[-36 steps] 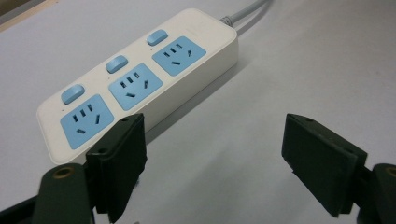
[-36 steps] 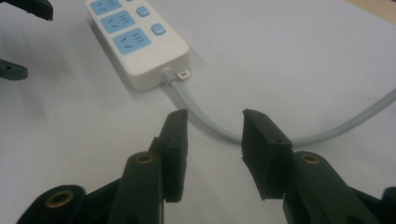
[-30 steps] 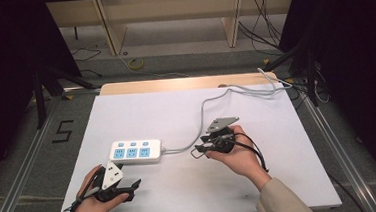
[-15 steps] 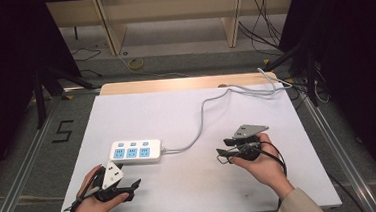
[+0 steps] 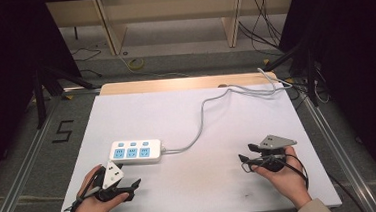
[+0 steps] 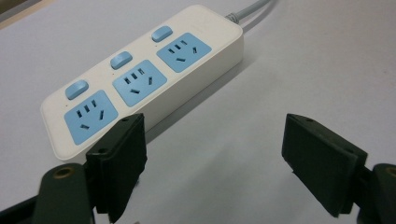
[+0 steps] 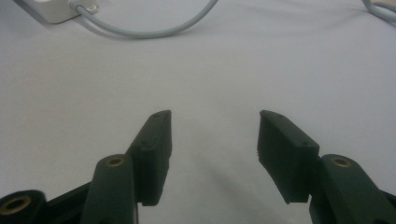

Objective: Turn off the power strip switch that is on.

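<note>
left hand (image 5: 90, 205): near bench edge, gripping black left hand-held gripper (image 5: 131, 186), jaws spread wide, nothing between
right hand (image 5: 283, 177): holding black right hand-held gripper (image 5: 246, 158), jaws apart, empty, low over bench, well apart from left

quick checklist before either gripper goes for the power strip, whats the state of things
1. Left gripper open: ok, jaws wide apart, nothing between them.
2. Right gripper open: ok, empty over bare table.
3. Power strip reachable: ok, lying flat just ahead of the left gripper.
4. Sockets free: ok, all three blue sockets empty.
5. Cable clear of the grippers: ok, it trails toward the far right edge.
6. Switches on or off: cannot tell.
</note>
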Demonstrator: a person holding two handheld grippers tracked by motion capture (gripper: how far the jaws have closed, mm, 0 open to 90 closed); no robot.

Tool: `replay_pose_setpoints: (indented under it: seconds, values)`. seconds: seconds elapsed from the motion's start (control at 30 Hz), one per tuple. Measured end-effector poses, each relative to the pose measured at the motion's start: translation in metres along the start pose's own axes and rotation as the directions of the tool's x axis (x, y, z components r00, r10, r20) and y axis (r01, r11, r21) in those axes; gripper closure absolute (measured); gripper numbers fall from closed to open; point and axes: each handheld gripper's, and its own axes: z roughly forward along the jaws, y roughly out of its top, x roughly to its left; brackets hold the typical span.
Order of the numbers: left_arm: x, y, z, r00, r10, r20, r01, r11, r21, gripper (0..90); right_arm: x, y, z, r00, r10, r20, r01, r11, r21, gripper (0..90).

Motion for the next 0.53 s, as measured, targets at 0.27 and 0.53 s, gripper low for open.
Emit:
replay_pose_setpoints:
  seconds: [0.27, 0.53]
  values:
    - [0.000, 0.000, -0.001, 1.0000, 0.001, -0.001, -0.001, 1.0000, -0.004, 22.1, -0.001, -0.015, -0.009, 0.9992, 0.033, 0.023, -0.033, 0.9987, -0.038, 43.5]
    - [0.000, 0.001, -0.001, 1.0000, 0.009, 0.001, -0.009, 1.0000, 0.000, 22.1, 0.000, -0.016, -0.007, 0.9995, 0.026, 0.020, -0.024, 0.9979, -0.059, 42.3]
